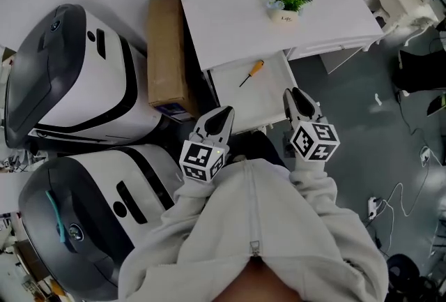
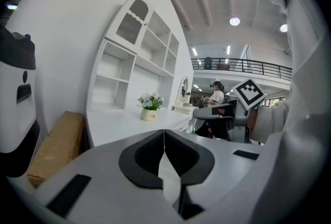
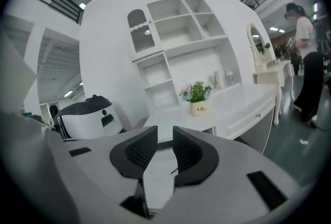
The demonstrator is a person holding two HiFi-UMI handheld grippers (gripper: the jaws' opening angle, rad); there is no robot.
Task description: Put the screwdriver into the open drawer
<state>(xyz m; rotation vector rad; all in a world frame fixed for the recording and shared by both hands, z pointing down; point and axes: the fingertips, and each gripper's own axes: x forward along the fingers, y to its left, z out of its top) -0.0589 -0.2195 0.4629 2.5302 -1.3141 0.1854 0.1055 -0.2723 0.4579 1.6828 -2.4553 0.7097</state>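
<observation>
Already one screwdriver (image 1: 251, 73) in drawer (image 1: 270, 97); left gripper (image 1: 226, 111) jaws clenched, right gripper (image 1: 293, 93) released.

The screwdriver (image 1: 251, 72) has an orange handle that looks like smooth plastic and a thin dark shaft, probably metal. The drawer (image 1: 268, 102) and the desk (image 1: 230, 21) are white, smooth and matt, like painted board. The box (image 1: 167, 56) is brown cardboard, dull and slightly rough. The upper machine (image 1: 77, 77) and the lower machine (image 1: 90, 224), 2 in all, have glossy white and dark grey plastic shells. The left gripper (image 1: 226, 112) and the right gripper (image 1: 293, 93) are matt grey plastic with black ribbed pads (image 2: 142, 158). The jacket (image 1: 258, 238) is soft grey cloth.
</observation>
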